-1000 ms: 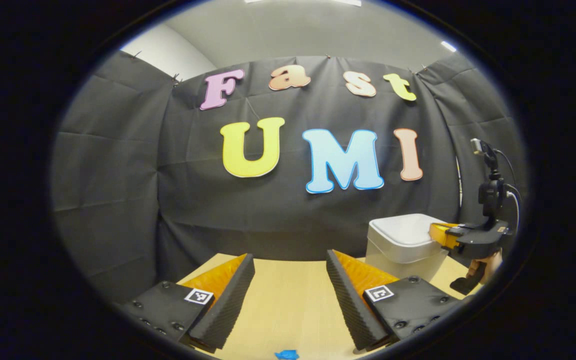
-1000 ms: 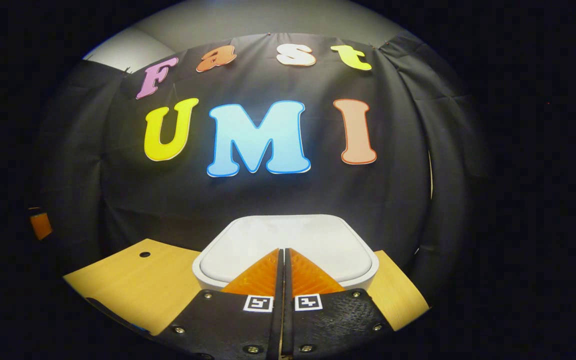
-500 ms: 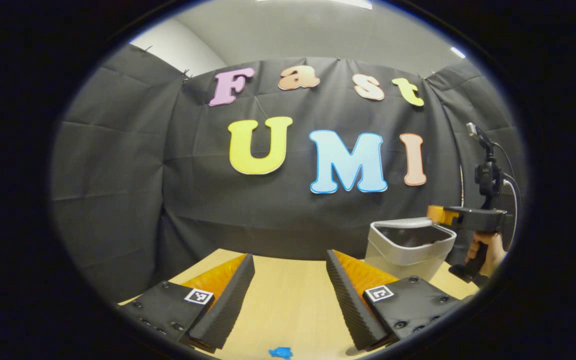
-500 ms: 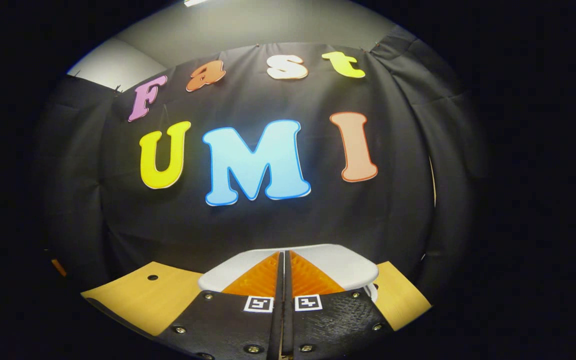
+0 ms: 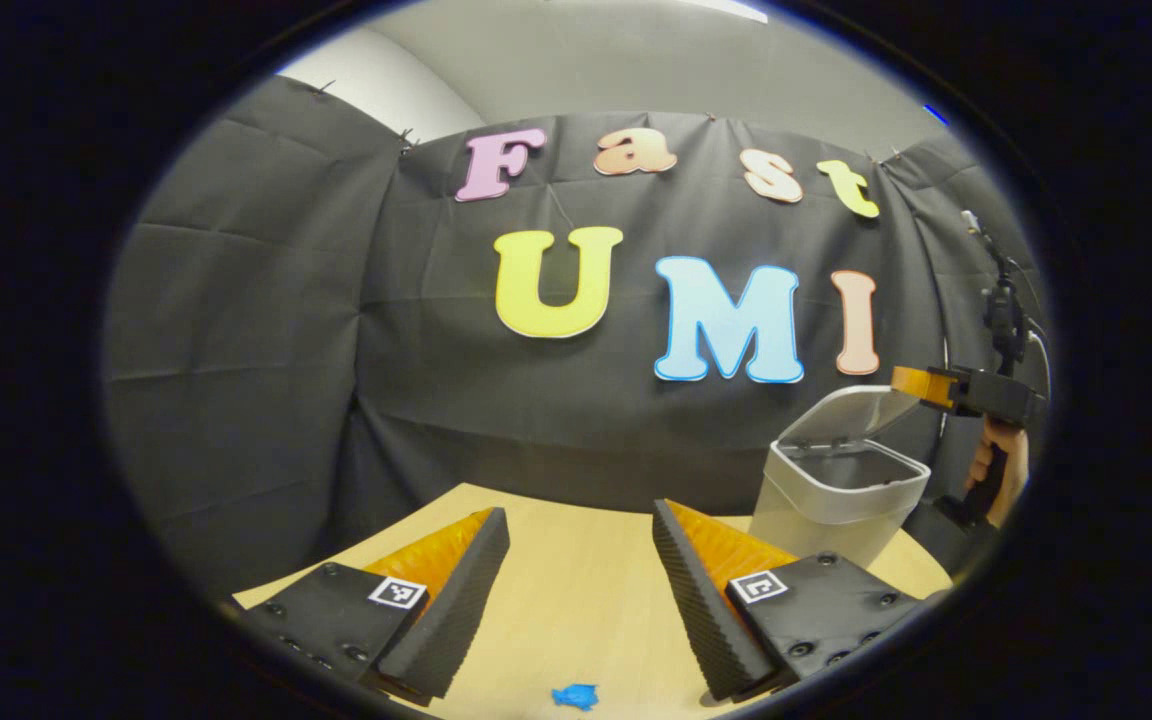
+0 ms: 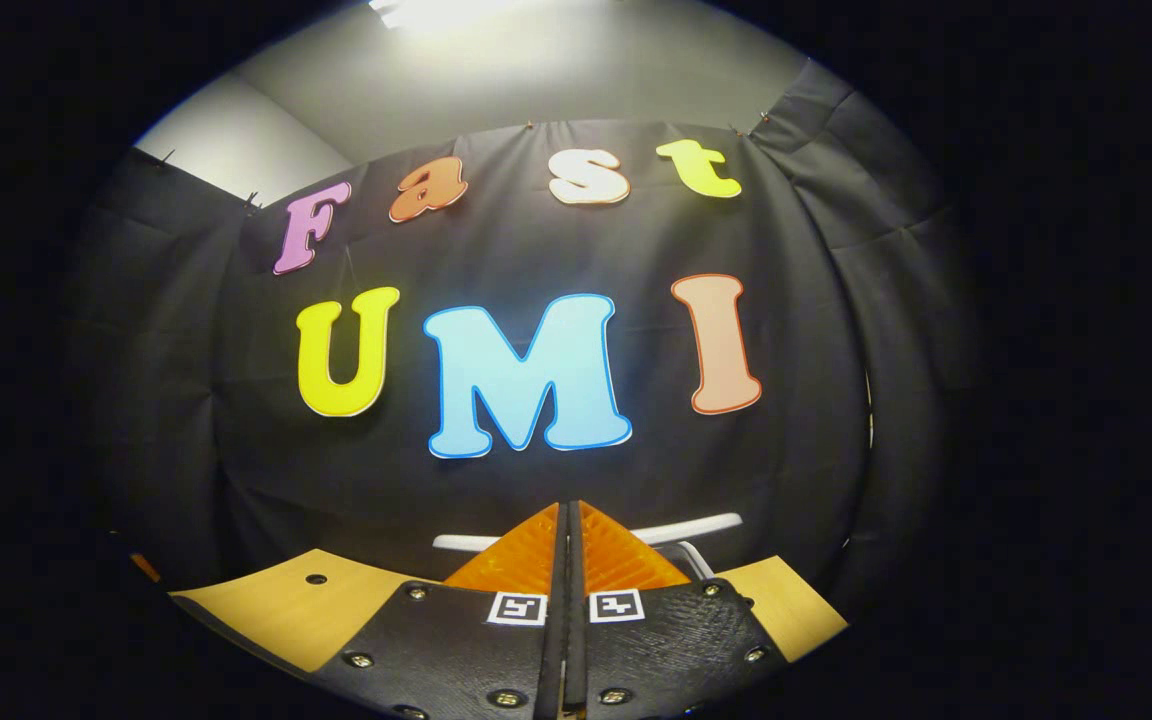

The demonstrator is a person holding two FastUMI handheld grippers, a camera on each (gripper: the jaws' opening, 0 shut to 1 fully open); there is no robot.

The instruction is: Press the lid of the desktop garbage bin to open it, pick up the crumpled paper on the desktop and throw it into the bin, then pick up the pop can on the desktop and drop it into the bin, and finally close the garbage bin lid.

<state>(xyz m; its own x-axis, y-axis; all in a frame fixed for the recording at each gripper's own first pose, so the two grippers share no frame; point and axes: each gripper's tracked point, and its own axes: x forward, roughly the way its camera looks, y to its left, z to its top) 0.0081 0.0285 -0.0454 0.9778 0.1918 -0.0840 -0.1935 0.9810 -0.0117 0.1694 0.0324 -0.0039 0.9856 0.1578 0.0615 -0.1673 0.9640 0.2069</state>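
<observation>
bin lid up, right gripper at its edge

the left gripper (image 5: 576, 590) hangs low over the wooden table (image 5: 576, 620) with its two fingers spread wide apart and nothing between them; a small blue scrap (image 5: 574, 696) lies on the table just ahead of the gap; off to the right in the left gripper view stands the garbage bin (image 5: 836, 500), pale and boxy, near the table's far right corner, close to the black cloth wall (image 5: 236, 350); its lid (image 5: 841, 412) is tilted up, hinged at the back, so the dark inside of the bin shows under it; the right gripper (image 5: 918, 381) is held level beside the raised front edge of the lid, its tip at or just touching that edge, though i cannot tell which; a hand (image 5: 998, 470) grips its handle below.

in the right gripper view the right gripper (image 6: 568, 550) has its fingers pressed together with nothing between them; just past the tips the lid (image 6: 686, 525) shows edge-on as a thin pale strip; the table (image 6: 286, 610) runs on either side, with a small round hole (image 6: 315, 578) at the left.
</observation>
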